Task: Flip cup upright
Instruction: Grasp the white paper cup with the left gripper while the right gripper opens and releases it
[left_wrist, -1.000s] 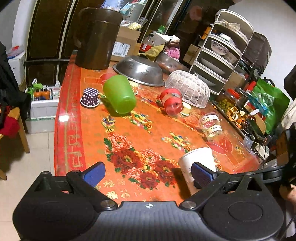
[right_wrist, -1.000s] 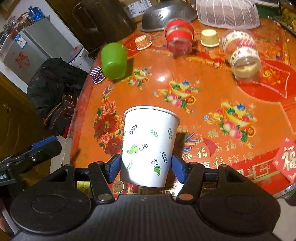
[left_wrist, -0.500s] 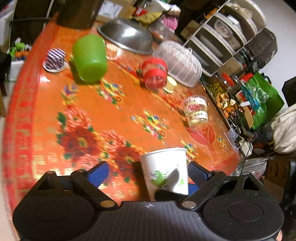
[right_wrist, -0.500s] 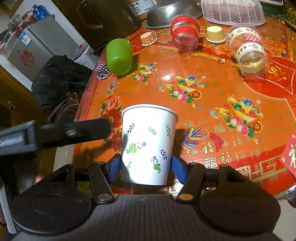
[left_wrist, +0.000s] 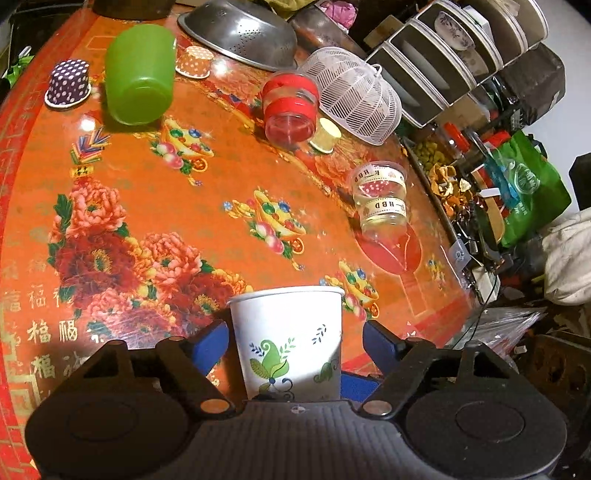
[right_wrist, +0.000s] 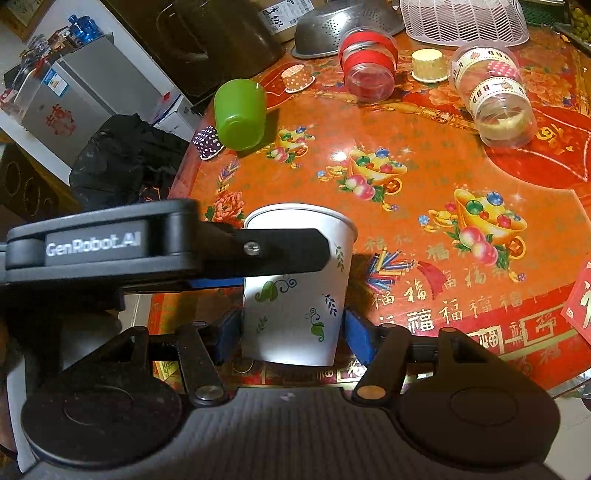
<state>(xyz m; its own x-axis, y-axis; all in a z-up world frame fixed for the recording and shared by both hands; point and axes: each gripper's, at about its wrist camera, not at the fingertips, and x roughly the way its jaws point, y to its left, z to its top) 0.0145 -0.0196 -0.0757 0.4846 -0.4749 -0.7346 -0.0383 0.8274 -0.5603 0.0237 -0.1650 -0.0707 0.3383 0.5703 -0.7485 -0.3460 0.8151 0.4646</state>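
A white paper cup (right_wrist: 295, 291) with green leaf prints stands upright, rim up, near the front edge of the red flowered table (right_wrist: 424, 192). My right gripper (right_wrist: 291, 332) is shut on the cup's lower body. My left gripper (left_wrist: 295, 341) is open, with one blue pad on each side of the same cup (left_wrist: 290, 343), small gaps showing. In the right wrist view the left gripper's finger (right_wrist: 258, 254) crosses in front of the cup's upper part.
On the table lie a green cup (left_wrist: 140, 74) on its side, a red-banded jar (left_wrist: 291, 107), a clear taped jar (left_wrist: 380, 199), small paper cupcake liners (left_wrist: 68, 83), a steel colander (left_wrist: 240, 33) and a white mesh food cover (left_wrist: 358, 96). Stacked trays (left_wrist: 443, 62) stand at right.
My left gripper has swung in from the left and come around the cup, which now sits between its open fingers. The right gripper has kept hold of the cup.
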